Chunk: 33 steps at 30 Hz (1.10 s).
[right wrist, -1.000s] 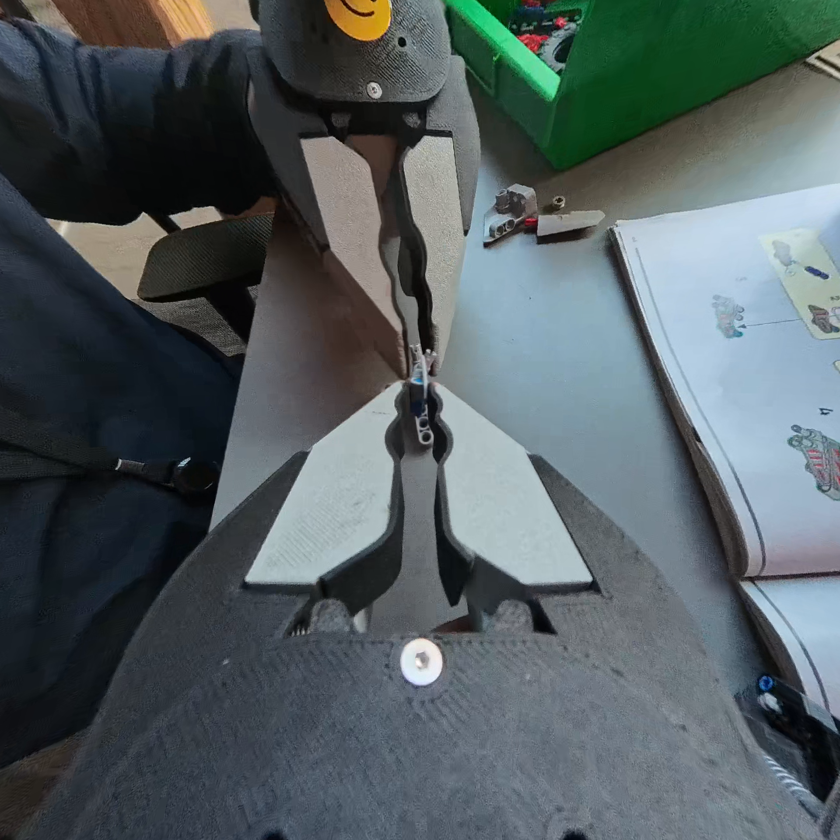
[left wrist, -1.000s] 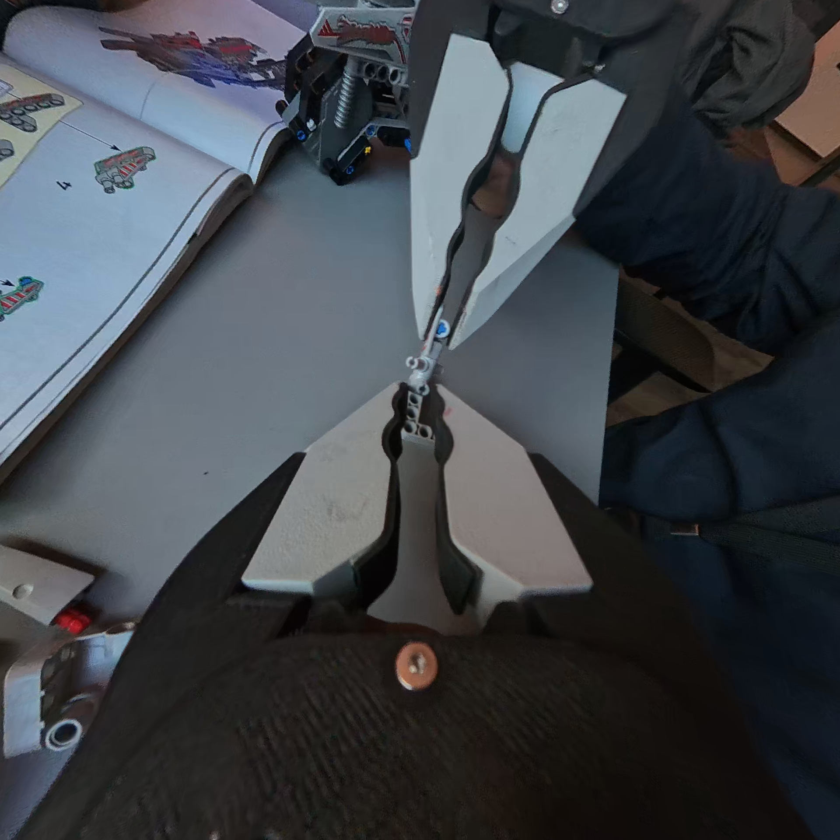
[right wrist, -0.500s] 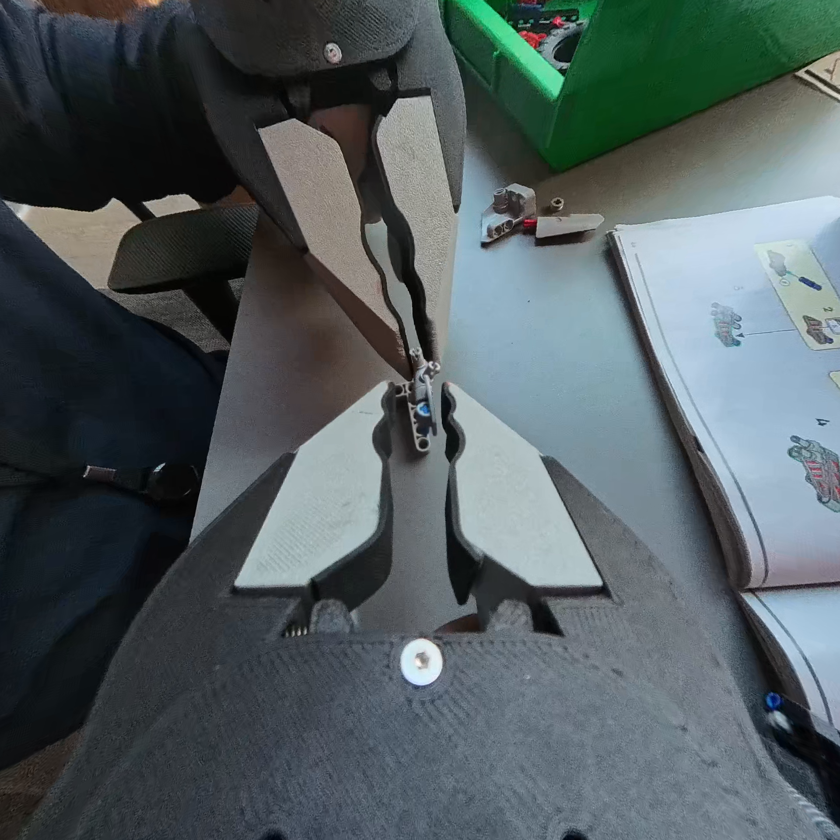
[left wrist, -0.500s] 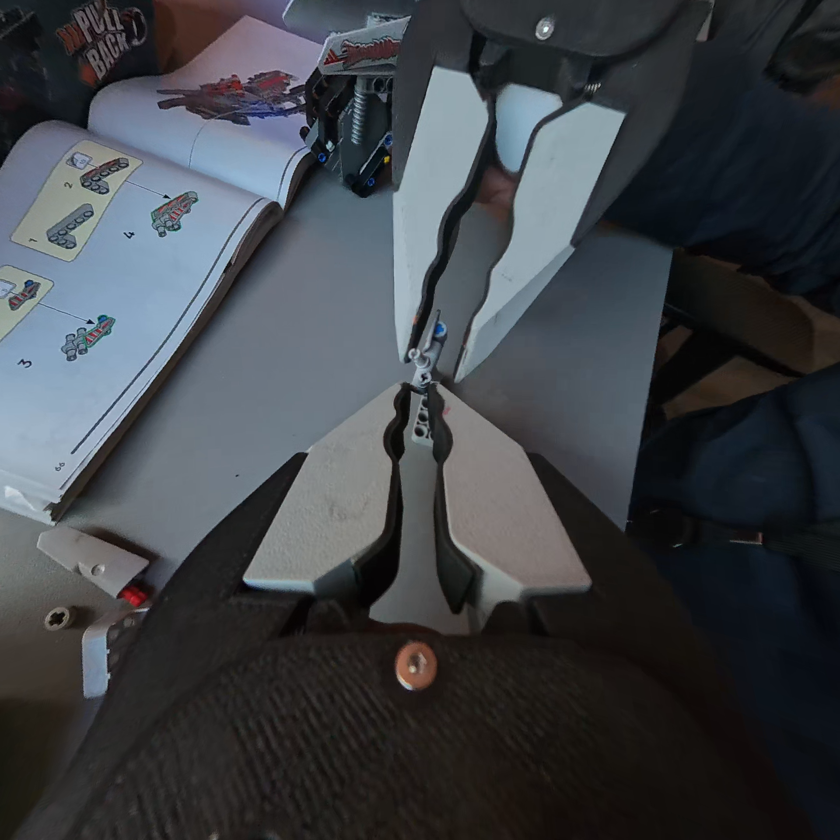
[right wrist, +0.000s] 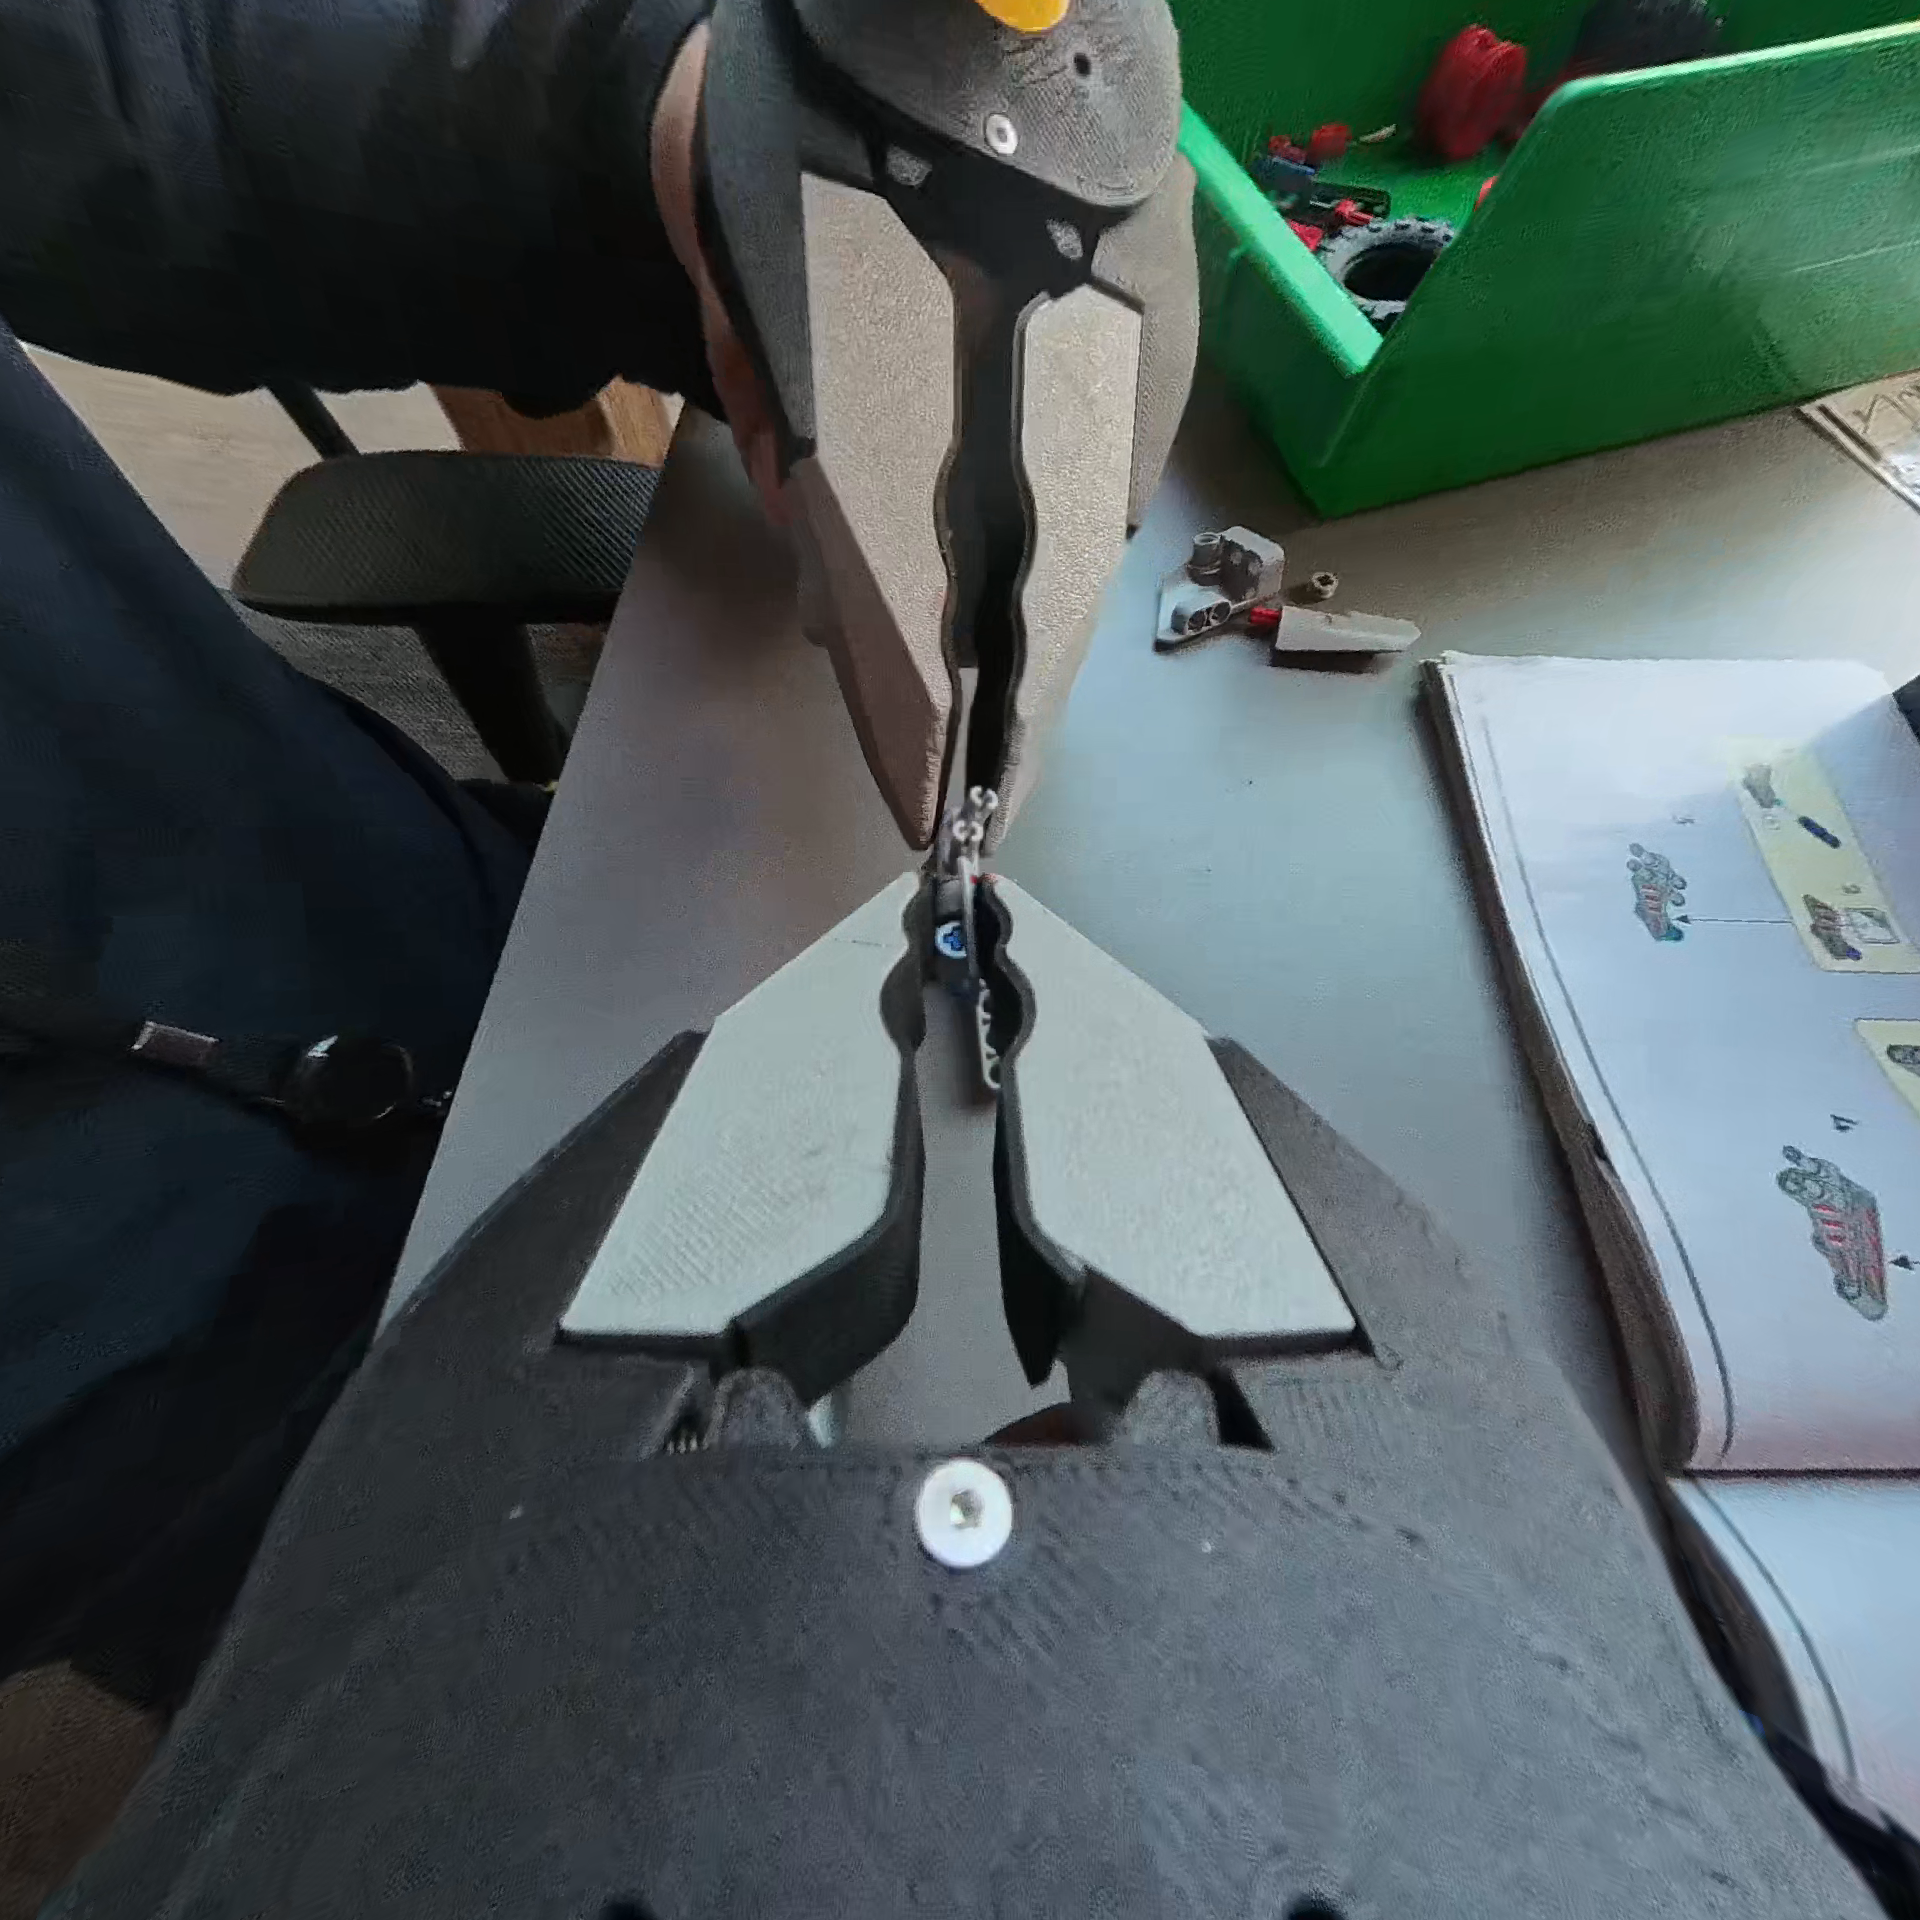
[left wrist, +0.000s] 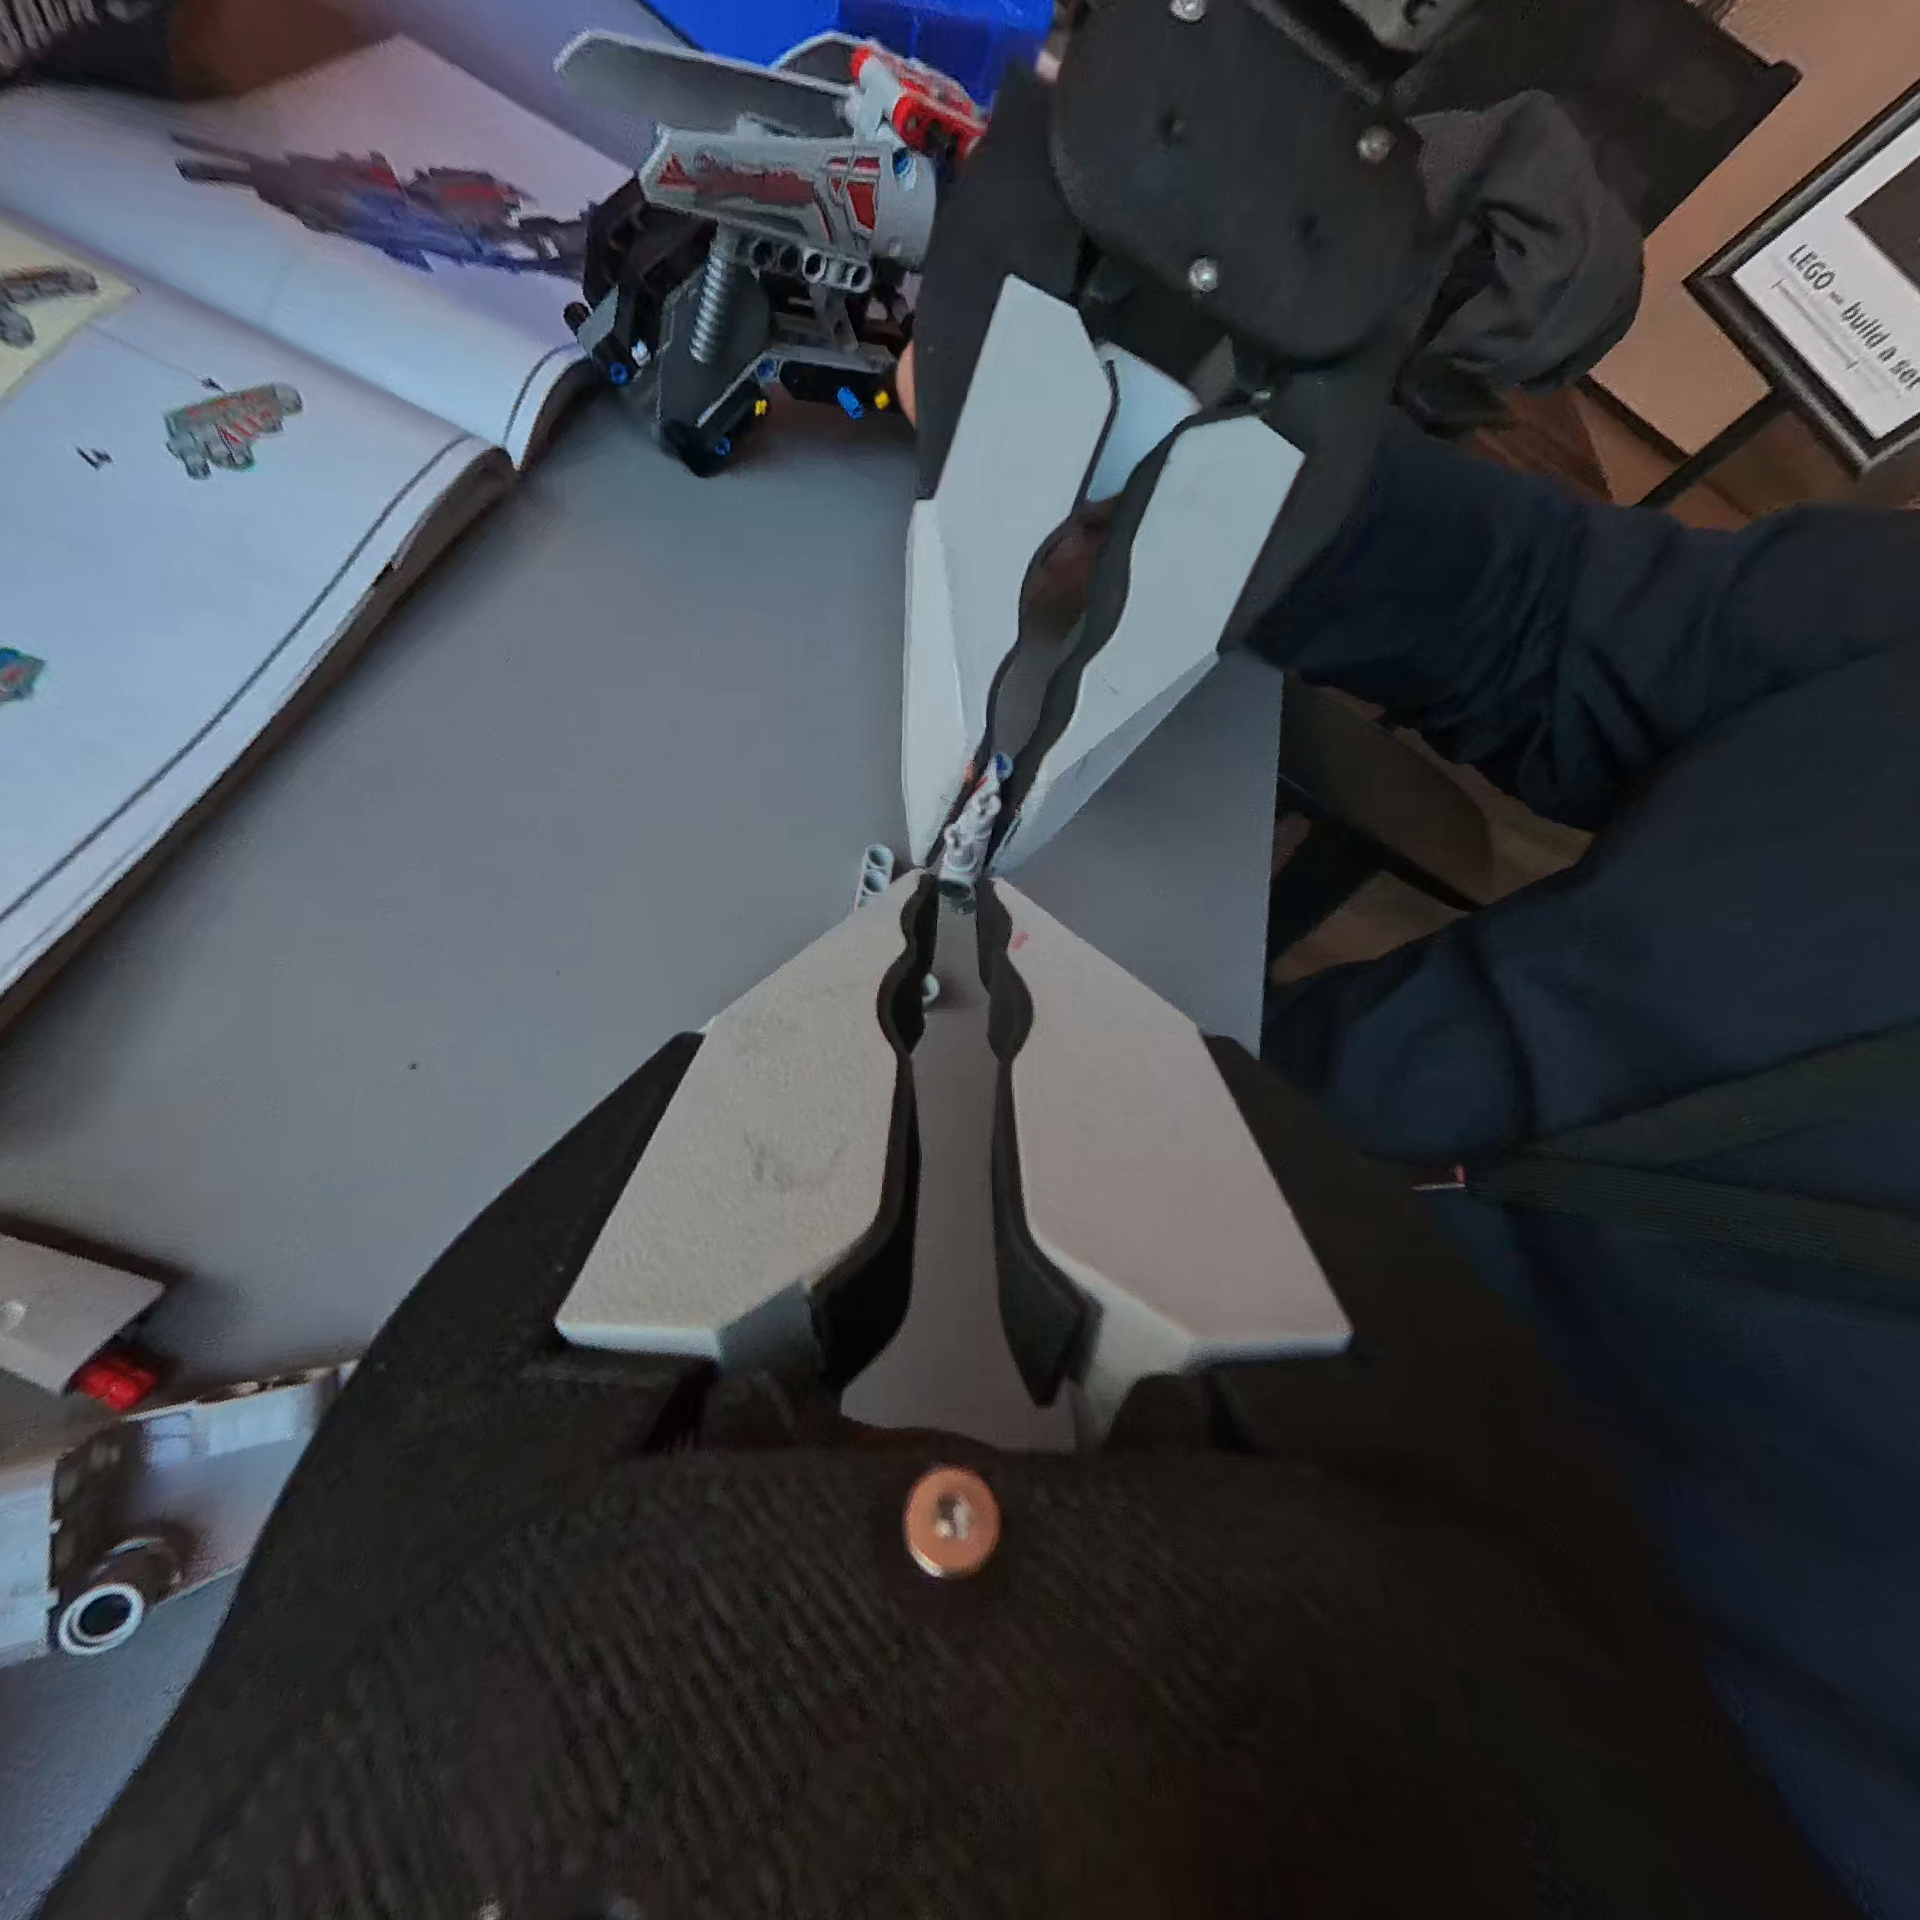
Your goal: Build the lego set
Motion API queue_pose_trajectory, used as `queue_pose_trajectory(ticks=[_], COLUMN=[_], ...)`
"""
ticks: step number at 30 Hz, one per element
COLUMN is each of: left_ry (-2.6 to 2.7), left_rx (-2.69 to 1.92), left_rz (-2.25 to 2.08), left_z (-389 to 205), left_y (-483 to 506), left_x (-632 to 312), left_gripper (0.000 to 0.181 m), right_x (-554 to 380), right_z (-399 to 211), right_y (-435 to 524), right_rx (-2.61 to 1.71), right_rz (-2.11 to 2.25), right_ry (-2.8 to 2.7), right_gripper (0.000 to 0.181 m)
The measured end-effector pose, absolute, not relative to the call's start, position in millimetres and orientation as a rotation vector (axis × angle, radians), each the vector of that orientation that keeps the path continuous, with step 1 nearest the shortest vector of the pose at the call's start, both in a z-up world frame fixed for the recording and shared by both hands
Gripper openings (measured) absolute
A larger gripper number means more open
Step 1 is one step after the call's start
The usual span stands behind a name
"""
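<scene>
A small grey Lego assembly hangs between the two gripper tips above the grey table (left wrist: 623, 779). It is a grey holed beam (right wrist: 985, 1039) with a blue pin (right wrist: 950, 940) and a thin light-grey connector (right wrist: 974, 821). My right gripper (right wrist: 954, 914) is shut on the beam at the blue pin. My left gripper (left wrist: 954, 894) meets it tip to tip and is shut on the connector's end (left wrist: 958, 881). The right gripper (left wrist: 982, 821) also shows in the left wrist view, and a beam end (left wrist: 876, 868) sticks out beside the tips. The left gripper (right wrist: 966, 831) also shows in the right wrist view.
An open instruction booklet (left wrist: 260, 468) (right wrist: 1714, 1039) lies on the table. A partly built grey-and-red model (left wrist: 769, 270) stands behind it. A green parts bin (right wrist: 1558, 312) and loose grey parts (right wrist: 1247, 603) (left wrist: 94, 1507) lie nearby. The table edge (left wrist: 1270, 831) and a person's dark sleeve are close.
Half a second ago my right gripper was open around the beam; now it is shut on it. The beam has left my left gripper's jaws, which now hold only the connector end.
</scene>
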<state>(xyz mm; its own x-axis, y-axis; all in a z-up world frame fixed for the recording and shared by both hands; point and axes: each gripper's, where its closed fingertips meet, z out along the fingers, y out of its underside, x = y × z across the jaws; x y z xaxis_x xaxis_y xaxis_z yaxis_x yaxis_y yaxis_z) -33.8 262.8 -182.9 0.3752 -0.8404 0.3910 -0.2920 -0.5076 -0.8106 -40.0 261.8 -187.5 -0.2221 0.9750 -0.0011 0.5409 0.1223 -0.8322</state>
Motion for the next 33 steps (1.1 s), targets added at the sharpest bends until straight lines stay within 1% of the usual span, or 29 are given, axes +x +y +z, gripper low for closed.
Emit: queue_pose_trajectory(ticks=[3,9,11,17,26,28,29,30,33], left_ry=[0.996,1.048,1.046,1.005,1.016,1.013,1.007,0.999,0.994], left_rx=[-1.95,-1.913,-1.919,-1.918,-1.877,-1.914,-1.932,-1.954,-1.987], left_rz=[-0.984,-0.947,-0.907,-0.944,-0.918,-0.882,-0.87,-0.87,-0.875], left_z=[-182.6,-184.3,-186.7,-184.7,-182.9,-188.2,-190.4,-192.9,-196.5], left_y=[267.6,264.9,267.1,268.4,268.4,271.1,272.9,273.8,273.4], left_x=[-34.8,-30.5,-33.0,-36.1,-36.0,-36.9,-38.2,-39.4,-40.1], left_gripper=[0.01,0.006,0.006,0.005,0.006,0.006,0.006,0.006,0.006], right_x=[-39.0,-38.4,-36.4,-33.1,-33.0,-32.3,-31.0,-29.3,-26.7], right_z=[-186.5,-189.0,-188.8,-194.6,-192.3,-200.3,-205.6,-208.0,-207.7], right_y=[263.3,261.3,264.6,265.9,263.8,268.9,271.9,272.5,274.1], right_rx=[-1.497,-1.555,-1.589,-1.682,-1.796,-1.797,-1.797,-1.787,-1.744], right_rz=[1.034,1.116,1.142,1.202,1.46,1.371,1.299,1.254,1.182], right_ry=[-1.817,-1.802,-1.784,-1.773,-1.678,-1.698,-1.719,-1.737,-1.746], right_gripper=[0.004,0.004,0.008,0.005,0.005,0.006,0.014,0.016,0.009])
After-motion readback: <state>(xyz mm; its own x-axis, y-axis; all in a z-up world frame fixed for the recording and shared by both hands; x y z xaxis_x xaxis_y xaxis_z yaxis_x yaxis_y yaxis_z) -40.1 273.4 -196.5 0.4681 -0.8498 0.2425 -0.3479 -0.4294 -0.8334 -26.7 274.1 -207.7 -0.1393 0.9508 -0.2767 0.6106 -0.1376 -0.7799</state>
